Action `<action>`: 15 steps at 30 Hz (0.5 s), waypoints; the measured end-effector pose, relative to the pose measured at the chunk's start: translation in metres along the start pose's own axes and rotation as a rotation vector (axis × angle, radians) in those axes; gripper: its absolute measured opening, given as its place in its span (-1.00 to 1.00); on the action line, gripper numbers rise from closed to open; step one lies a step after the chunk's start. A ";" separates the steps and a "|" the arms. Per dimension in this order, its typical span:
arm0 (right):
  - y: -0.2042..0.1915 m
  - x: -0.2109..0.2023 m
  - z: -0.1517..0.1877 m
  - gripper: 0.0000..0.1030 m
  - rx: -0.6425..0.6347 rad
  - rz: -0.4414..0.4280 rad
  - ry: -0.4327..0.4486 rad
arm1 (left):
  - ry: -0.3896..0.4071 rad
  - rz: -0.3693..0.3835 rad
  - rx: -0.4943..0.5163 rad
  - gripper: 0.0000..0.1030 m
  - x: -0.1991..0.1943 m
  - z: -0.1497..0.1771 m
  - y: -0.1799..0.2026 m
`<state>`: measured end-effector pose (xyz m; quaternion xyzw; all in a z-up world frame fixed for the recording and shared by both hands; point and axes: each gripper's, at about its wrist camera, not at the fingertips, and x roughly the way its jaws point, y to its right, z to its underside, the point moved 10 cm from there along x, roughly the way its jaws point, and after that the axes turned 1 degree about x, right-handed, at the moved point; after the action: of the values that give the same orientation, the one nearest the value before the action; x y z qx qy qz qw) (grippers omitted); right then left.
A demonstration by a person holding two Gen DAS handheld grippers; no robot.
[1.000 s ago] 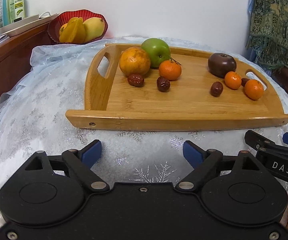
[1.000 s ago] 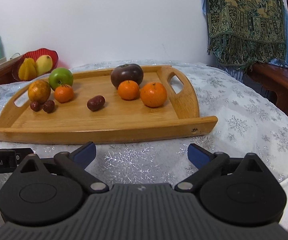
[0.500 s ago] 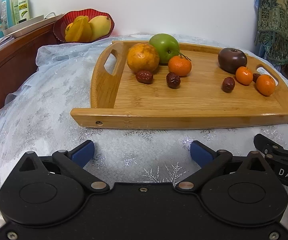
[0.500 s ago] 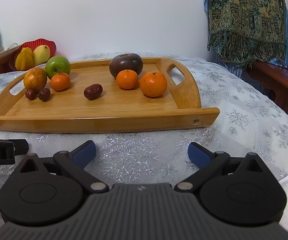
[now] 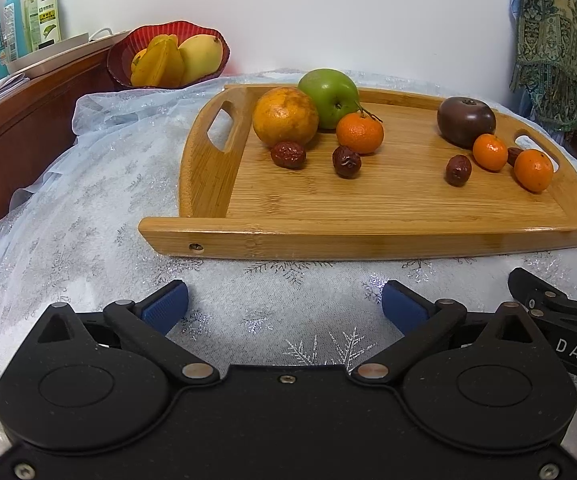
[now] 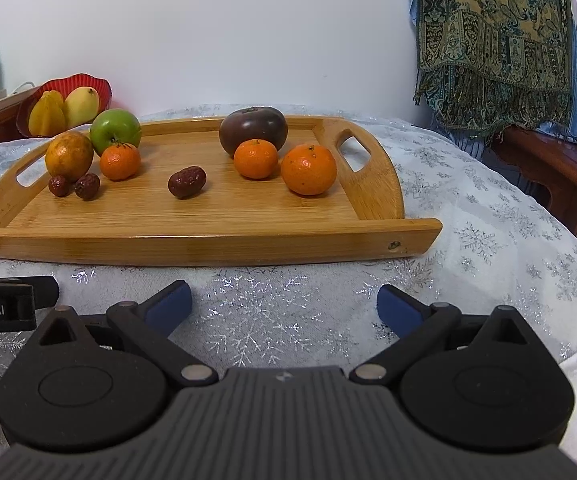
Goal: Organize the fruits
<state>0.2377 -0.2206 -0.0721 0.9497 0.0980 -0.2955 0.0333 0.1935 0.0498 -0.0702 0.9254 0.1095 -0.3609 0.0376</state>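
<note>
Jaws of the left gripper (image 5: 284, 304) gaped empty; the tray (image 5: 368, 236) loomed nearer than a second before. Right gripper (image 6: 282, 302), likewise apart, had closed in too; fruits, like the date (image 6: 187, 182), lay scattered on it.

A honey-brown bamboo tray (image 5: 388, 208) sits on a white cloth (image 5: 88, 216) flecked with silver snowflakes. On it: a green apple (image 5: 330, 96), bright orange mandarins (image 6: 307, 169), wrinkled dark-red dates (image 6: 187, 181), a deep purple-brown fruit (image 6: 253, 129). The red bowl (image 5: 122, 54) holds yellow fruit. The black tongs (image 6: 282, 306) have blue pads (image 6: 170, 306).
</note>
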 end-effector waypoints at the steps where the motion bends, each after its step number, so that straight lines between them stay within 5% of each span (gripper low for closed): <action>1: 0.000 0.000 0.000 1.00 0.000 0.000 0.000 | -0.001 0.000 -0.001 1.00 0.000 0.000 0.000; 15: 0.000 -0.001 0.000 1.00 -0.002 0.002 0.003 | -0.008 -0.004 -0.009 1.00 0.001 -0.001 0.000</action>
<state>0.2373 -0.2208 -0.0715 0.9502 0.0974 -0.2941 0.0345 0.1948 0.0503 -0.0703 0.9236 0.1125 -0.3640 0.0414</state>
